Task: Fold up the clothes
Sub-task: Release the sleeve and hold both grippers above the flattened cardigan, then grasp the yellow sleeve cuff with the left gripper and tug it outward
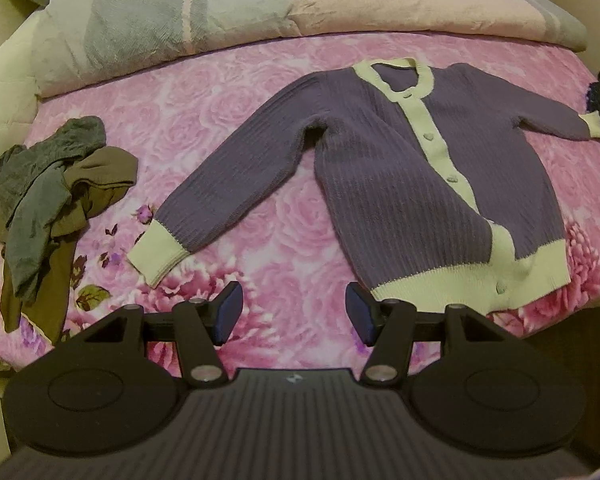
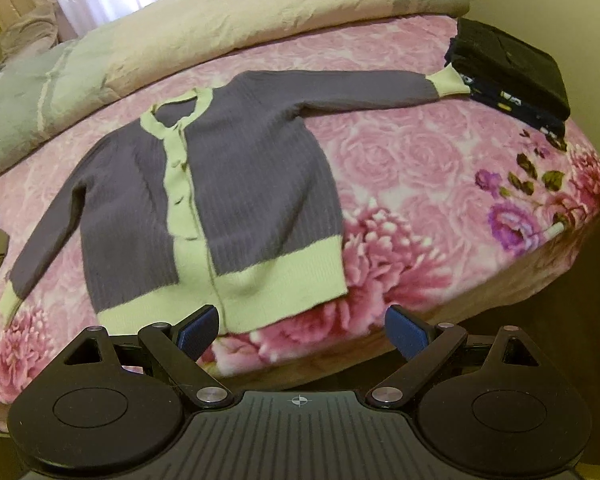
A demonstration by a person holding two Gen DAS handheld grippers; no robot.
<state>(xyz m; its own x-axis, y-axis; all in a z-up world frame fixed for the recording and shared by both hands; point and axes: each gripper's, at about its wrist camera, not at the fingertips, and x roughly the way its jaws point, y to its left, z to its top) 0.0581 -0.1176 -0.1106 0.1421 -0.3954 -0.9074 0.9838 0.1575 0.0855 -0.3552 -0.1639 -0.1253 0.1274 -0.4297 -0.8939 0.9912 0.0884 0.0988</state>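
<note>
Centrally, the purple cardigan (image 1: pixel 400 168) lies buttoned and flat on the pink floral bedspread (image 1: pixel 220 120), sleeves spread. Your left gripper (image 1: pixel 294 314) and right gripper (image 2: pixel 302 330) hover released beside its hem, grasping nothing. Crumpled green garments (image 1: pixel 52 184) lie beyond one cuff; folded dark clothes (image 2: pixel 508 68) touch the other.

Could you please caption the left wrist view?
Open left gripper hovers before a purple cardigan spread flat on the floral bedspread.

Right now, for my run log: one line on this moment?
cardigan flat, unfolded, buttoned | left tool open | right tool open | dark stack folded
</note>
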